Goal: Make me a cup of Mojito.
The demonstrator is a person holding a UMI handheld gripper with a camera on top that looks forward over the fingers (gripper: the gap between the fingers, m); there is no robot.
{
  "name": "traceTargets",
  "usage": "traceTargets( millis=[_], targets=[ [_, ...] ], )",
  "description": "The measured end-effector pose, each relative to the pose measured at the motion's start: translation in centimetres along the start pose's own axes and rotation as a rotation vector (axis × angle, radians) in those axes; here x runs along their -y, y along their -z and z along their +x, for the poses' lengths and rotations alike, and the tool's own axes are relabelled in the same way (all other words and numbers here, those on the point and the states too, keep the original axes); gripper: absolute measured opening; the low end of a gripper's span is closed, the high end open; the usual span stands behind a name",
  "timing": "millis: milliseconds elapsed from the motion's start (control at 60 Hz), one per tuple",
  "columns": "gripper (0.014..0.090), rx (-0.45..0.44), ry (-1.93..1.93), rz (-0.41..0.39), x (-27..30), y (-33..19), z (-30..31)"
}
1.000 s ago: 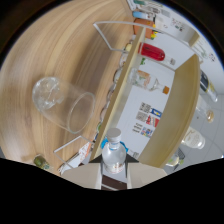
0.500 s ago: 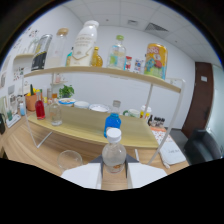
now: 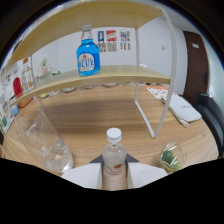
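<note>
My gripper is shut on a small clear bottle with a white cap, held upright between the white fingers. Just left of the fingers stands a tall clear glass with ice in its bottom. To the right of the fingers sits a small glass bowl holding green lime pieces. Beyond, a blue bottle labelled BLUE stands on the lower board of a wooden shelf.
The shelf's white metal leg comes down onto the wooden table ahead and right of the bottle. Small bottles and jars crowd the shelf's left end. A white device and a dark chair lie far right.
The view has swung from tilted to level and dropped closer to the table. The clear bottle stays in my fingers; the glass and lime bowl now flank them.
</note>
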Motion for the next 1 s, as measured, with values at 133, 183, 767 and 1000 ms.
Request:
traceTargets(
  millis=[133, 183, 767, 1000],
  targets=[
    [0.0339, -0.007, 0.016, -0.001, -0.6, -0.1, 0.0],
    [0.0344, -0.009, 0.015, 0.0, -0.6, -0.1, 0.0],
    [0.0854, -0.046, 0.045, 0.069, 3.5, 11.4, -2.2],
    [0.086, 0.02, 0.064, 0.079, 2.9, 15.3, -7.9]
  ],
)
